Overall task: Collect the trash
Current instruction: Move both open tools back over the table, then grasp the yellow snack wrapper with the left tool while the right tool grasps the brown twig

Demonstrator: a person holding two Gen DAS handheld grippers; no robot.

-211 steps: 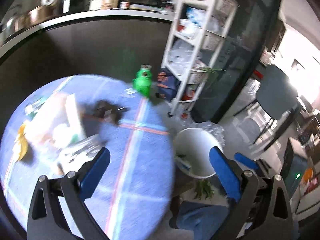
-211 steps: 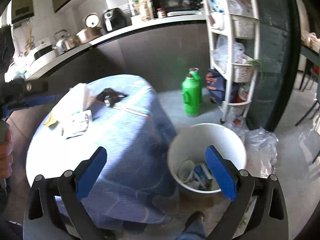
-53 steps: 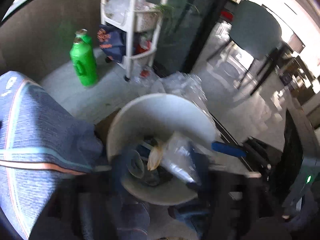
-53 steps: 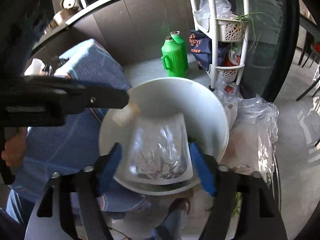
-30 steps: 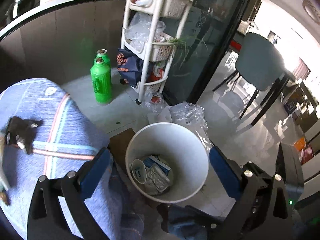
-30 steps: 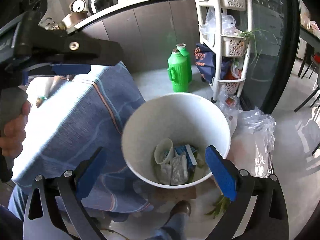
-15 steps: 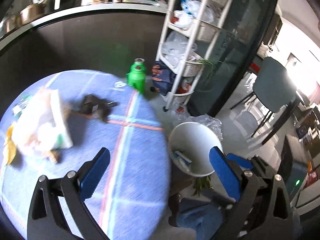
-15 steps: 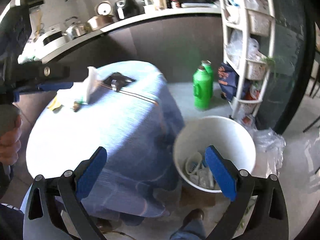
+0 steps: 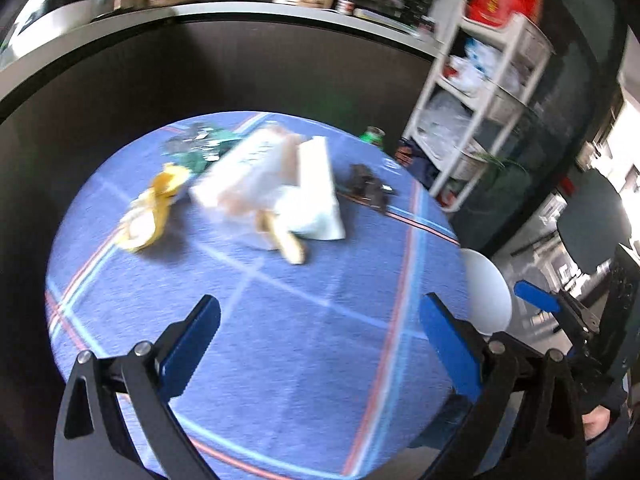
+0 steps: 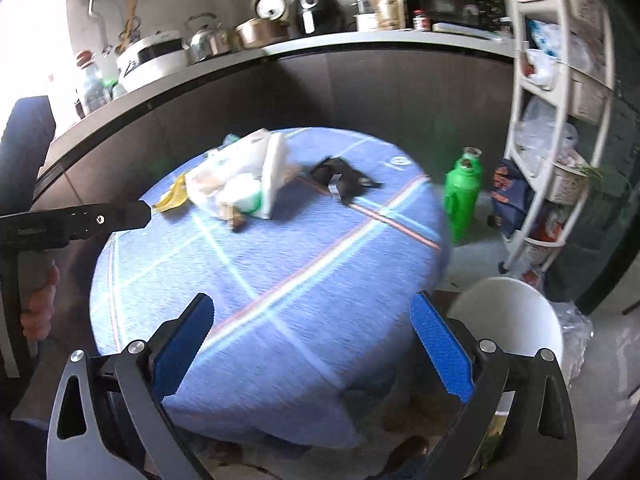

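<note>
A round table with a blue cloth [image 9: 280,340] [image 10: 280,280] carries trash at its far side: a white plastic bag [image 9: 276,188] [image 10: 240,176], a yellow banana peel [image 9: 152,212] [image 10: 172,198], a small brown scrap [image 9: 290,246] [image 10: 236,220], a dark crumpled wrapper [image 9: 368,190] [image 10: 344,178] and green packaging [image 9: 196,148]. A white bin [image 10: 516,316] [image 9: 488,292] stands on the floor right of the table. My left gripper [image 9: 320,340] hovers open over the table's near half. My right gripper [image 10: 312,340] is open and empty above the table's near right edge.
A white shelf rack [image 10: 560,120] [image 9: 480,92] and a green bottle [image 10: 464,196] stand at the right. A dark counter with pots and appliances [image 10: 280,28] runs behind the table. A hand [image 10: 38,300] holds the left gripper's handle at the left.
Both grippers swung from the bin back toward the table. The left view now faces the trash pile head-on, and the bin has slid to the right edge.
</note>
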